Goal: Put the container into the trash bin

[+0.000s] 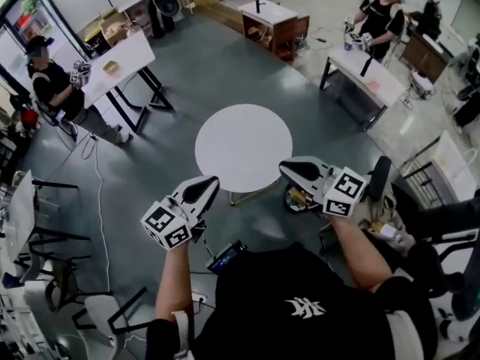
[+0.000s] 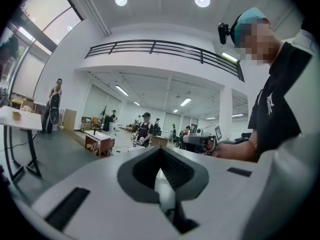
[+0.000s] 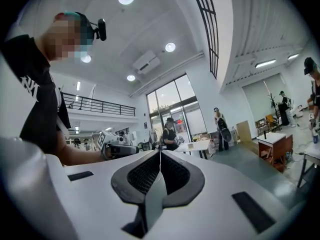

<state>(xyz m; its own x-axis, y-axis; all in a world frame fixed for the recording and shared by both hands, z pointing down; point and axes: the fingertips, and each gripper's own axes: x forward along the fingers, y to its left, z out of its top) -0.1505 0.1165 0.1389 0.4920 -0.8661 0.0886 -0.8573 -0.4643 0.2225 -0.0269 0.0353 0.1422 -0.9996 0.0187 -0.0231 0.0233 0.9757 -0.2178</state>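
Neither a container nor a trash bin can be made out for certain in any view. In the head view my left gripper point(image 1: 212, 184) and right gripper point(image 1: 286, 169) are held up level over the near edge of a round white table point(image 1: 244, 147). Its top is bare. Both grippers are shut, with nothing between the jaws. The left gripper view shows its jaws point(image 2: 161, 150) closed tip to tip, pointing across the hall, with the right gripper point(image 2: 200, 142) beside them. In the right gripper view the jaws point(image 3: 160, 153) are likewise closed, and the left gripper point(image 3: 117, 147) shows to the left.
A small round yellowish object point(image 1: 298, 198) lies on the floor by the table's foot. Other people work at a white desk point(image 1: 124, 62) on the left and at another desk point(image 1: 367, 73) at the back right. A wooden cabinet point(image 1: 274, 21) stands behind, and chairs point(image 1: 45, 276) stand at the lower left.
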